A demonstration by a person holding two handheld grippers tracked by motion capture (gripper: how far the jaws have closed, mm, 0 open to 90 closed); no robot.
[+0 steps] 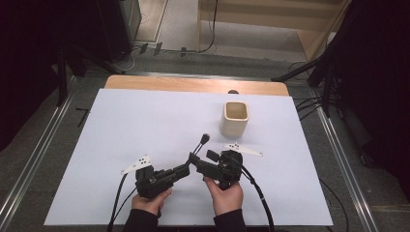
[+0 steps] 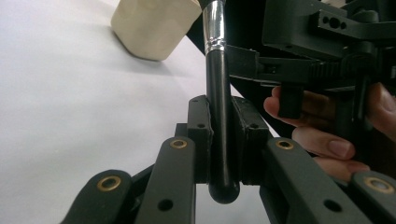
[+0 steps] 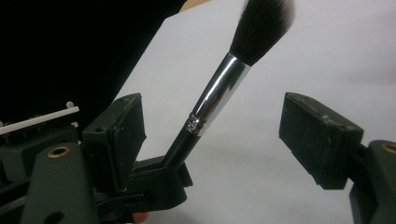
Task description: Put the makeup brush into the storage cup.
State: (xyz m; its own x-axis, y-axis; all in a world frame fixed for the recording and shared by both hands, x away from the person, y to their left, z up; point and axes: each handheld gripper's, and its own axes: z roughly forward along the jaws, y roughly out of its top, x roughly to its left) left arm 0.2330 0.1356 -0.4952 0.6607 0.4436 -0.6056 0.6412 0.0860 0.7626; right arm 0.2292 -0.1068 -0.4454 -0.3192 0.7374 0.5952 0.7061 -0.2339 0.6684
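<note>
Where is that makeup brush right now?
The brush is clamped by its black handle in the left gripper, bristles up, near the table's front middle. The open right gripper sits beside it, the beige cup farther back to the right.

A cream-coloured, square-mouthed ceramic cup (image 1: 235,118) stands upright on the large white sheet (image 1: 145,130) that covers the wooden table (image 1: 193,85). The sheet spreads out from the cup on every side, widest to the cup's left and toward the near edge. Beyond the cup, a bare strip of the table's wood shows past the sheet's far edge. A small dark round object (image 1: 233,92) sits on that strip just behind the cup; what it is cannot be told. In the left gripper view the cup (image 2: 152,28) stands on the sheet (image 2: 70,116).
</note>
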